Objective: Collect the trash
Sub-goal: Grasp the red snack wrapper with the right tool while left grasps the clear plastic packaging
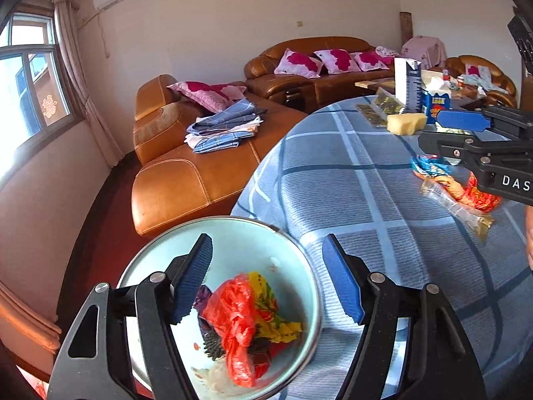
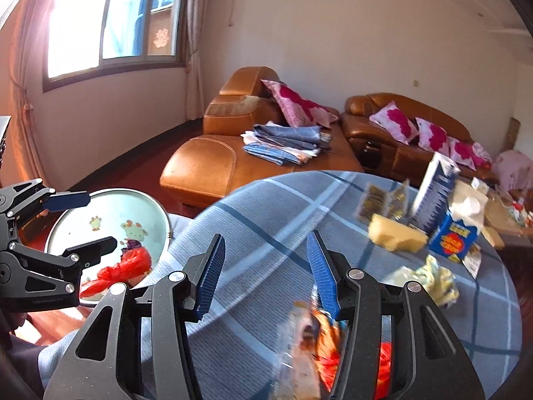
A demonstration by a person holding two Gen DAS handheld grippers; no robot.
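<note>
Red and yellow wrappers already lie in the basin under the wide, empty left gripper, while the right gripper, also spread and empty, hovers over an orange wrapper at five o'clock.

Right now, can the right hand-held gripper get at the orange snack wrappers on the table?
Probably yes: the right hand-held gripper is open just above the orange snack wrappers, with only bare tablecloth around them.
</note>
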